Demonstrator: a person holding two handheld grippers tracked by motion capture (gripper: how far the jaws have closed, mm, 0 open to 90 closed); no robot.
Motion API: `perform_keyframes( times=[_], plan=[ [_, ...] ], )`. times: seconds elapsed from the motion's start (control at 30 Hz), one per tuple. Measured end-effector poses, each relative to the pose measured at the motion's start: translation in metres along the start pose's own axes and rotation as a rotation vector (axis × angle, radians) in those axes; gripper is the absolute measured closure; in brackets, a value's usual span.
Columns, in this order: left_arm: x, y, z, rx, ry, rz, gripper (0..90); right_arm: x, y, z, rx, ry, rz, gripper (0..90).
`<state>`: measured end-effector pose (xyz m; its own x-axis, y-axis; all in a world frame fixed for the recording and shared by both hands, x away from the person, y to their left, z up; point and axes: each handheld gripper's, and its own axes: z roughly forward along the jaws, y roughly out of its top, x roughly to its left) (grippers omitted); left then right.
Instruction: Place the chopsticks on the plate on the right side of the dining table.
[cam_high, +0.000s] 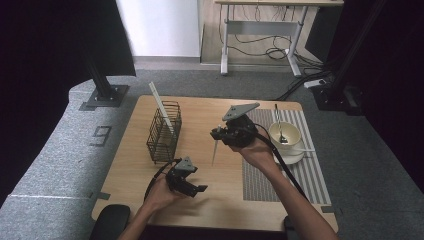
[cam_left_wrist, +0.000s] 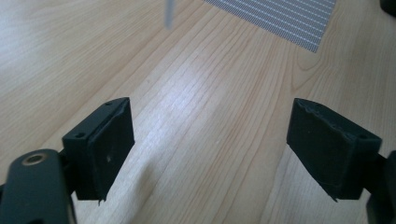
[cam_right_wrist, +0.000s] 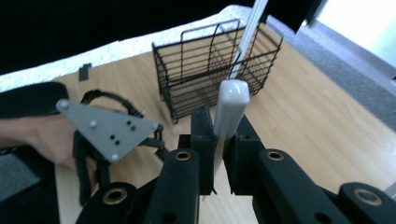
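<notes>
**Chopstick held above the table, basket is the likely drop**

R gripper (cam_high: 218, 132) is clamped tight on a white chopstick (cam_high: 214, 152), gripped near its top end; the rest hangs down over the mid table, tip just above the wood, between the wire basket (cam_high: 164, 132) and the striped placemat (cam_high: 285, 150). In the right gripper view the stick's blunt end (cam_right_wrist: 230, 105) pokes up past the pads, so the hold is high on the shaft.

Handling, judged: light, stiff, smooth and prob. slick, plastic or melamine by the look. A thin rod pinched at one end can pivot or slide; a grip closer to the middle would steady it. Not fragile.

L gripper (cam_high: 192, 186) sits near the front edge, left of centre; jaws stand wide apart w/ nothing between them, just bare wood below in the left gripper view (cam_left_wrist: 210, 144).

Containers: black wire basket towards the back-left, w/ one white chopstick (cam_high: 161, 106) already leaning in it, top sticking out past the rim. Cream bowl (cam_high: 285, 134) on a saucer at the right edge, on the placemat, w/ a metal spoon (cam_high: 278, 122) standing in it; contents otherwise can't tell.
</notes>
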<state>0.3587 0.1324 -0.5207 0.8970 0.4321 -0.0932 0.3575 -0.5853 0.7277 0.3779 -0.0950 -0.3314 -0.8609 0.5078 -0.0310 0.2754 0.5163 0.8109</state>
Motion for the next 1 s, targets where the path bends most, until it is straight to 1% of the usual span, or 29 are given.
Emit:
perform_keyframes(
  times=[0.13,0.27,0.5,0.53,0.57,0.6,0.67,1.0],
  plan=[
    [-0.005,0.002,0.002,-0.014,0.007,0.040,24.0,0.006,-0.007,0.003,0.025,0.028,-0.003,82.1],
    [-0.009,0.004,0.002,-0.031,-0.009,0.056,31.6,0.013,-0.011,0.008,0.046,0.055,-0.010,82.1],
    [-0.012,0.004,0.002,-0.050,-0.031,0.076,44.8,0.023,-0.015,0.019,0.066,0.096,-0.016,82.1],
    [-0.012,0.004,0.001,-0.054,-0.034,0.078,48.9,0.026,-0.016,0.023,0.071,0.110,-0.017,82.1],
    [-0.013,0.004,0.001,-0.055,-0.037,0.081,48.9,0.026,-0.016,0.023,0.071,0.110,-0.017,82.1],
    [-0.013,0.004,0.001,-0.056,-0.040,0.083,52.5,0.027,-0.016,0.025,0.072,0.114,-0.018,82.2],
    [-0.014,0.004,0.001,-0.057,-0.039,0.088,54.1,0.029,-0.017,0.028,0.076,0.122,-0.022,82.1],
    [-0.015,0.003,0.000,-0.076,-0.049,0.101,73.1,0.034,-0.018,0.036,0.078,0.146,-0.021,82.2]
  ],
)
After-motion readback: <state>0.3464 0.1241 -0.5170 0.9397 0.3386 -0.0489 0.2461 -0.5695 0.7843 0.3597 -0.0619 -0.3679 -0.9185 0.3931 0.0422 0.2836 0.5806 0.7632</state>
